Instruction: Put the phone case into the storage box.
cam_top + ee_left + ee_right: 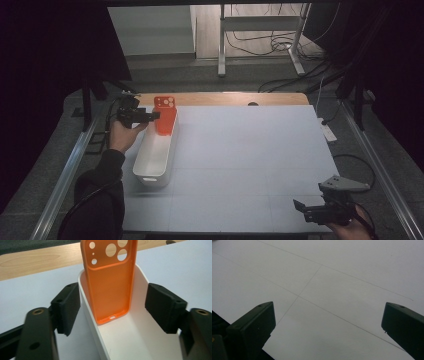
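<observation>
— Where's the phone case (111, 282)?

— Standing on end in the white bin (140, 337), leaning on its far wall. My left gripper (113, 308) is spread wide, straddling the bin.

— Next?

— I'd back straight off without nudging it.

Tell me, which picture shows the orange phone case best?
The left gripper view: the case stands close up in the white bin, camera holes plain. The high view shows it small and far. The right gripper view faces the bare table.
</observation>
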